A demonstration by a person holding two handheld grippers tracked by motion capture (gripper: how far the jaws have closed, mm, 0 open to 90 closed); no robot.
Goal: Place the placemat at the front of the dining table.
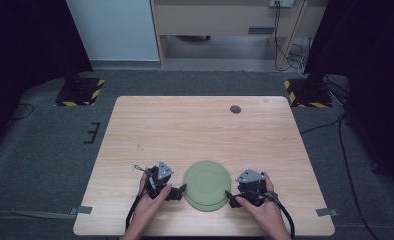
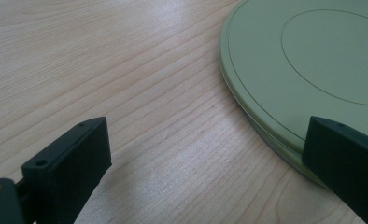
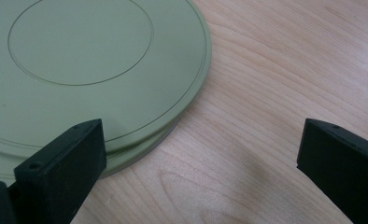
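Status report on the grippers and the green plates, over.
Left gripper open, right gripper open, flanking the stack. Green plates stacked flat on table, ungripped. Nothing in the way.

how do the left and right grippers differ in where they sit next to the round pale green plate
The left gripper sits at the left edge of the round pale green plate; the right gripper sits at its right edge. In the left gripper view the plate's rim lies by the right-hand jaw; in the right gripper view it lies by the left-hand jaw. Both are open, low over the light wooden table, each held in a hand, gripping nothing.
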